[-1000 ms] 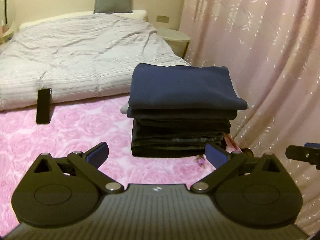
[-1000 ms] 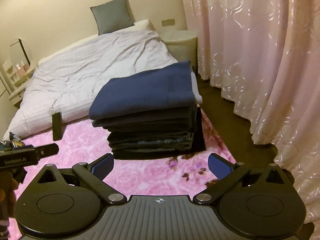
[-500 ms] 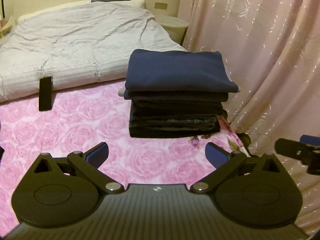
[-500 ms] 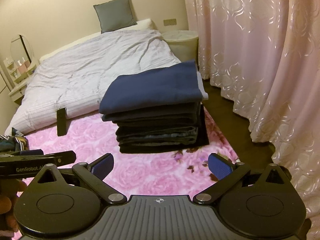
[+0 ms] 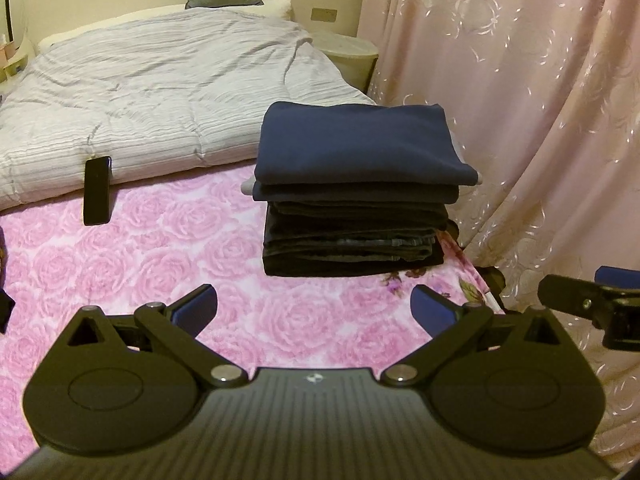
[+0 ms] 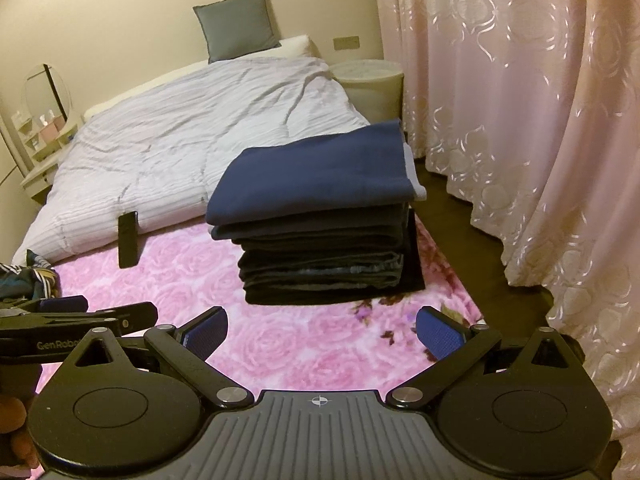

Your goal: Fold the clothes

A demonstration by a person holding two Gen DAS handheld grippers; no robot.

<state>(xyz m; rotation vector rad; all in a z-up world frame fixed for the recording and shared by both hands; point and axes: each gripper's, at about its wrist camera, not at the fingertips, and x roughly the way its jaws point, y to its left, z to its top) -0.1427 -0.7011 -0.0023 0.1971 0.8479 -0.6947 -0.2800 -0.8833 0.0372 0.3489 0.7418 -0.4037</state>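
Folded stack [image 5: 360,184] near blanket [image 5: 160,272] edge (grippers apart).

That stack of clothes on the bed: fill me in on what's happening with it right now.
Nobody is touching it. The stack of folded clothes, a navy piece on top of darker ones, sits on the pink rose blanket near the curtain-side edge of the bed. A person holds both grippers short of it: the left gripper and the right gripper are both open and empty. A rumpled striped garment lies at the far left, apparently not folded yet.
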